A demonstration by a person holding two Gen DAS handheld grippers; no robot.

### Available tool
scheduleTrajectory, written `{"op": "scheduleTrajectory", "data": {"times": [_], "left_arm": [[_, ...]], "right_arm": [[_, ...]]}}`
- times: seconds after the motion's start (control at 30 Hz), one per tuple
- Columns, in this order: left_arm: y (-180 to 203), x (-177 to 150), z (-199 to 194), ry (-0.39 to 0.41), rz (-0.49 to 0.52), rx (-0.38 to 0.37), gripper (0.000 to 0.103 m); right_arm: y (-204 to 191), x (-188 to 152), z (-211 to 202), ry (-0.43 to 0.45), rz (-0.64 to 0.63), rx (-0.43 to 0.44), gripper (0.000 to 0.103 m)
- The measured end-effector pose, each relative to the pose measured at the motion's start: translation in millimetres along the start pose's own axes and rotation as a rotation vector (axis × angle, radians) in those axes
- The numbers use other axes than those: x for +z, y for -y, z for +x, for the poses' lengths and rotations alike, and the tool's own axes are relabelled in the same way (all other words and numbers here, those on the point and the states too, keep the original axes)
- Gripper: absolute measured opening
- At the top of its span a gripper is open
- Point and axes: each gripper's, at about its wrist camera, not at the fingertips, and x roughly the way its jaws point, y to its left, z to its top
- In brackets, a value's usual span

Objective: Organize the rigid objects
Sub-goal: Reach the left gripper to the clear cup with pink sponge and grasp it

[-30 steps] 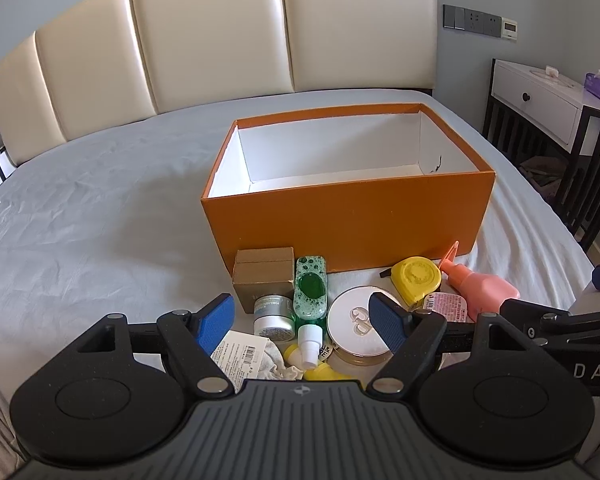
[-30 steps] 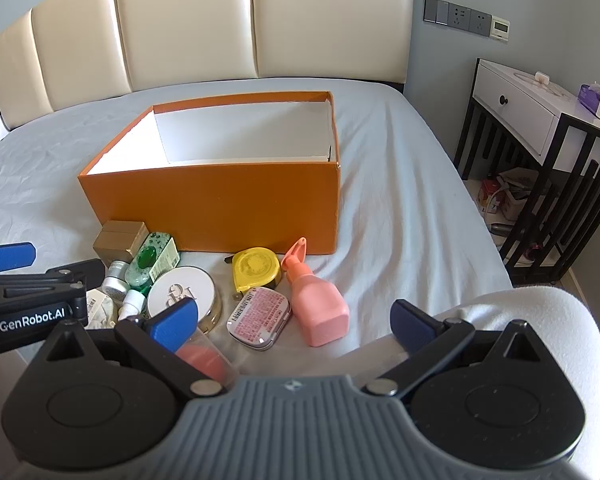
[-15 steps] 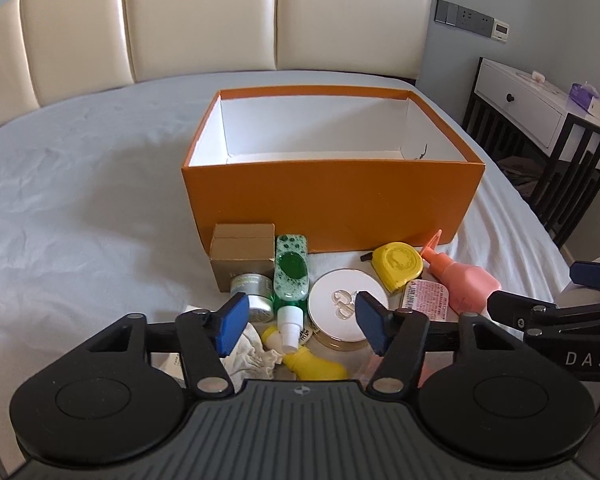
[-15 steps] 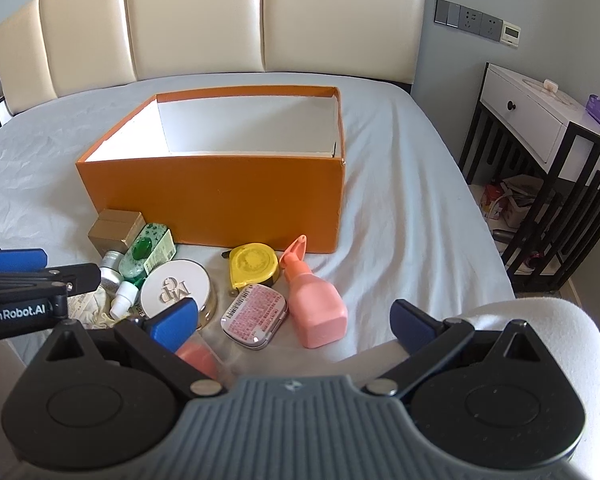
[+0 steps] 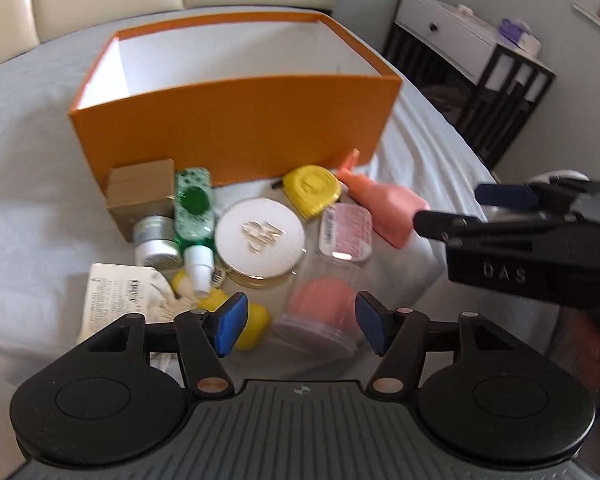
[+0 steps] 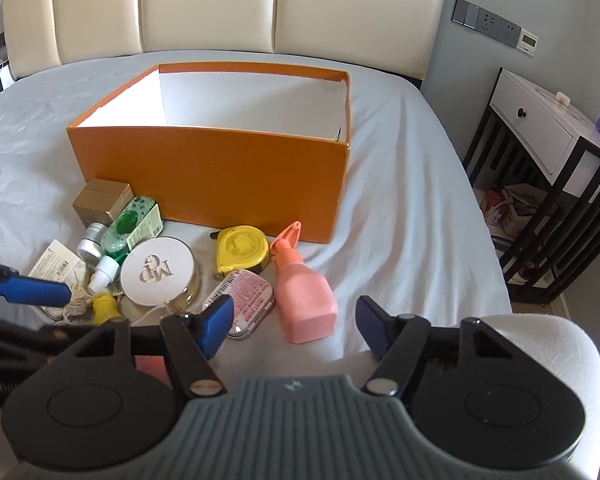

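From the left wrist, the left tongs [image 5: 298, 330] point steeply down at a heap of small things on the grey bed [image 5: 28, 208], and their jaws are opening. Nothing is pinched: the 2 blue pads [image 5: 231, 323] stand apart, and a clear case with a pink sponge [image 5: 320, 312] lies on the sheet beyond the gap. At 12 o'clock from the heap stands the orange box [image 5: 236, 124], open-topped with a white inside. Just in front of its wall lie a brown carton [image 5: 138, 194], a green bottle [image 5: 193, 210] with a white cap, a silver-lidded jar [image 5: 156, 242], a round white compact [image 5: 260, 236], a yellow tape measure [image 5: 310, 188], a pink tin [image 5: 344, 234] and a pink spray bottle [image 5: 384, 206]. A yellow piece [image 5: 252, 322] peeks from behind the left pad, and a labelled cloth pouch [image 5: 116, 292] lies at 9 o'clock. The right tongs [image 5: 508, 208] reach in from 3 o'clock.

From the right wrist, the right tongs [image 6: 294, 326] are closing, jaws still spread, with nothing between the pads. The spray bottle [image 6: 306, 292] lies on the sheet just beyond the gap, its nozzle pointing toward the box [image 6: 220, 176]. The tin [image 6: 246, 306] sits just beside the left pad, the tape measure [image 6: 242, 248] and compact [image 6: 160, 272] toward 11 o'clock. A nightstand [image 6: 540, 128] stands at 2 o'clock beside the bed.
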Motion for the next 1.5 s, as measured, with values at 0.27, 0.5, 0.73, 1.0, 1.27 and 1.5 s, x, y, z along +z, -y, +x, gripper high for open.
{"op": "scheduleTrajectory", "data": {"times": [0.27,0.5,0.73,1.0,1.27,1.5], "left_arm": [[13,-4,21,-0.085,0.088,-0.013,0.076],[24,-6,40,-0.133,0.175,0.057,0.076],[27,-6,47,-0.141,0.189,0.056,0.073],[15,9,16,-0.075,0.096,0.011,0.073],[-11,50,8,-0.079,-0.003,0.028,0.073],[-25,74,34,-0.137,-0.053,0.072,0.073]], "right_arm": [[5,-2,4,0.005,0.000,0.048,0.069],[7,3,14,-0.031,0.011,0.093,0.065],[5,2,21,-0.048,-0.003,0.095,0.063],[9,11,25,-0.082,-0.005,0.132,0.059],[5,35,46,-0.103,-0.028,0.149,0.056],[3,52,84,-0.168,-0.052,0.133,0.054]]}}
